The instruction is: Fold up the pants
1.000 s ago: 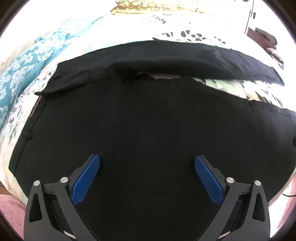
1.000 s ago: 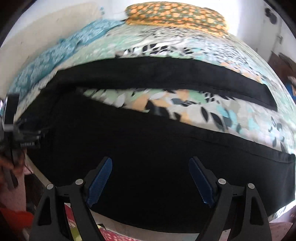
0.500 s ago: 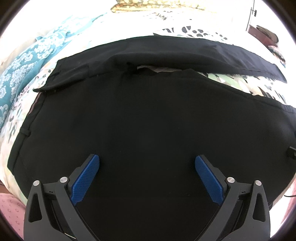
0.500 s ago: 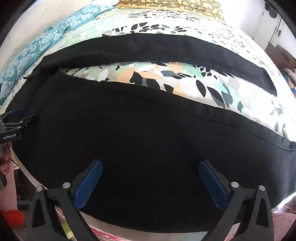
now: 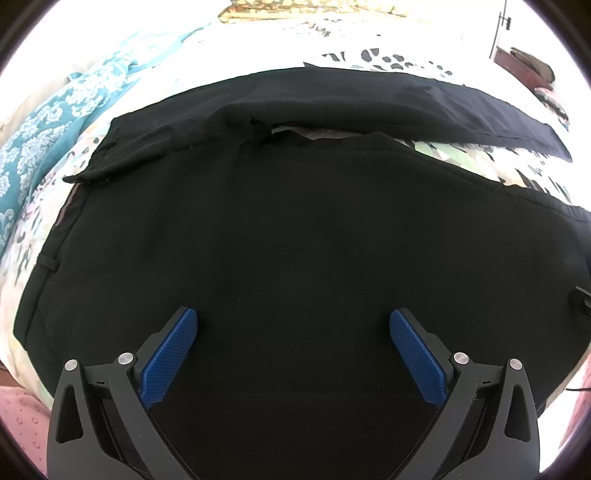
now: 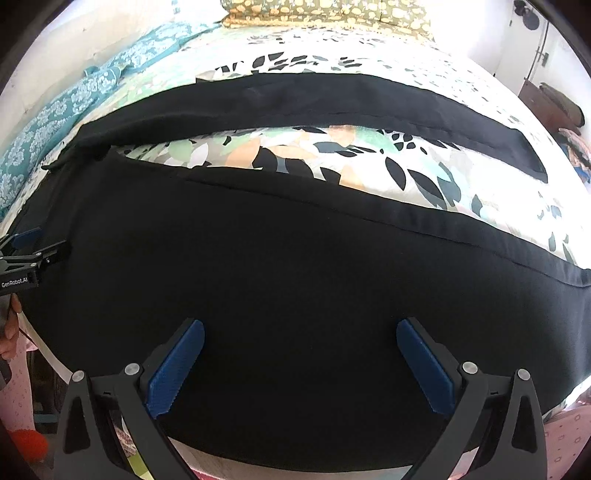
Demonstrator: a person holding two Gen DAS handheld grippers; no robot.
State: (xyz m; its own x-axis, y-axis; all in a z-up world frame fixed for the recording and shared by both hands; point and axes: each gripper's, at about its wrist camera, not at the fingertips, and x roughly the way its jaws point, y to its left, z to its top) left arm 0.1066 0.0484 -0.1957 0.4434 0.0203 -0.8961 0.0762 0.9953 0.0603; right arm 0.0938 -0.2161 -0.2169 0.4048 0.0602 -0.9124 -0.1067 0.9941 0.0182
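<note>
Left gripper (image 5: 293, 325): jaws wide apart, blue pads (image 5: 168, 354) over the waist end of the pants, holding nothing. Right gripper (image 6: 300, 334): jaws wide apart, over the near leg, holding nothing.

Pants (image 6: 295, 266): black, spread flat on the bed; legs splayed in a V, far leg (image 6: 332, 99) lying apart from the near one.

Sheet (image 6: 332, 162): leaf print, showing between the legs.

Teal cloth (image 5: 40, 125): patterned, beside the waist.

Pillow (image 6: 325, 11): spotted, at the far end.
</note>
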